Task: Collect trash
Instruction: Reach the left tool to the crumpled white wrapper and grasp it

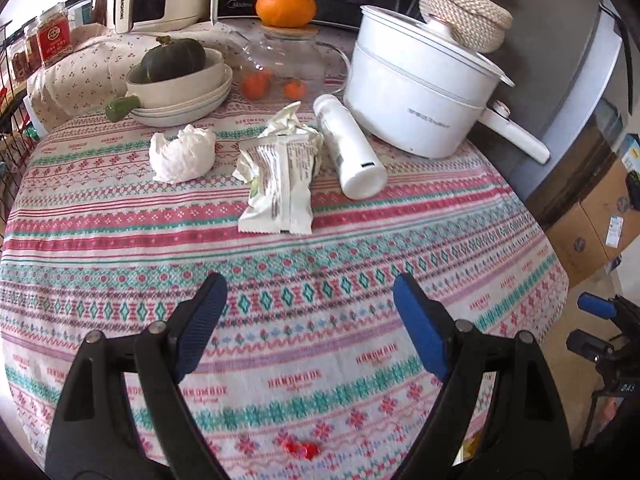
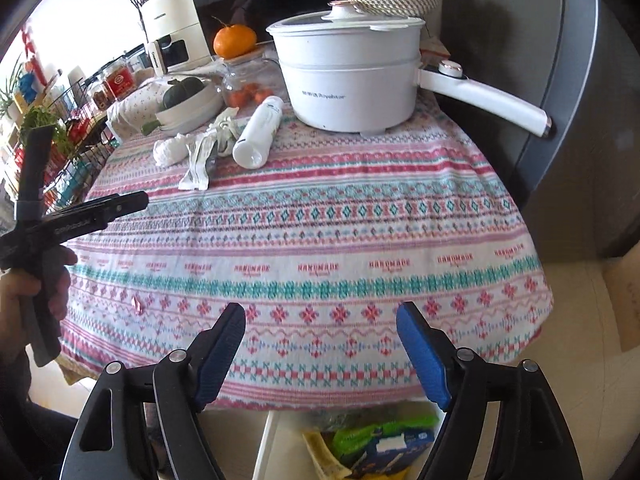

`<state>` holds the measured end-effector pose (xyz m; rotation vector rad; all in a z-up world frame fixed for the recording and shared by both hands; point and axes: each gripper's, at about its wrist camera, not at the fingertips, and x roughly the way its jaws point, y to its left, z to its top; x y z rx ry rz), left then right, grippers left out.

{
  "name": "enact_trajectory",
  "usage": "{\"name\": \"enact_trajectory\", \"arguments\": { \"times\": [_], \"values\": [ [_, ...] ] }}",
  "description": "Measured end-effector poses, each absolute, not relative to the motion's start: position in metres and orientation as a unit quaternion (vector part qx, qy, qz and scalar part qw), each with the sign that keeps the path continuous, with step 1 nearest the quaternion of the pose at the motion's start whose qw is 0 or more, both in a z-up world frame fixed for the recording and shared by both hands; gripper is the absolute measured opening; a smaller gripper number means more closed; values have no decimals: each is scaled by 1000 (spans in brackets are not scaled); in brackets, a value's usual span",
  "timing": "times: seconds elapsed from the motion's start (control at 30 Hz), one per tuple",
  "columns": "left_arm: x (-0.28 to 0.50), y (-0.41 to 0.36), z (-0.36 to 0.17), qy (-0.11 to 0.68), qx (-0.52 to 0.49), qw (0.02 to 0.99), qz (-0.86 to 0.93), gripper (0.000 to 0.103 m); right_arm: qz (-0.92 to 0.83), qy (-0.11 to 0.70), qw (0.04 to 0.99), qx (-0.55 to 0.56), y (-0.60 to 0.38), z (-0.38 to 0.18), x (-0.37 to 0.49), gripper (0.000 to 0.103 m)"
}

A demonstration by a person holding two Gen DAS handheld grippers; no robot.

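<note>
A crumpled white tissue [image 1: 182,154] [image 2: 170,150], an empty white snack wrapper [image 1: 280,176] [image 2: 200,162] and a white bottle [image 1: 350,148] [image 2: 259,132] on its side lie together on the patterned tablecloth [image 1: 304,320], far side. A small red scrap [image 1: 302,450] lies near the front edge. My left gripper [image 1: 310,292] is open and empty, over the cloth, short of the wrapper. My right gripper [image 2: 320,322] is open and empty, at the table's front edge, above a bin of trash [image 2: 380,444] under the table.
A white electric pot [image 1: 424,92] [image 2: 352,76] with a long handle stands back right. Stacked bowls with a green squash [image 1: 176,80], a glass teapot with an orange on top [image 1: 286,4], jars and appliances line the back. Cardboard boxes [image 1: 592,232] stand on the right floor.
</note>
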<state>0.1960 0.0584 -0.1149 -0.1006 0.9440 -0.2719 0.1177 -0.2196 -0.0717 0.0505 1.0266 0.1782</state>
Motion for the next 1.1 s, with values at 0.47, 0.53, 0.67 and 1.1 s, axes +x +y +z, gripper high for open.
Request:
{"name": "enact_trajectory", "arguments": {
  "times": [0.47,0.53,0.67,1.1],
  "values": [
    [279,41,-172,471,-69,871,-119,77,122,473,873,-8,-179,-111,196,80],
    [282,41,-176,472,-70,872,-113,65,122,474,872,-10,-177,-116,201,80],
    [279,37,-171,470,-59,871,-132,35,120,476,871,-10,-173,-122,208,80],
    [257,55,-152,473,-23,864,-169,17,96,454,886,14,-148,-112,239,80]
  ]
}}
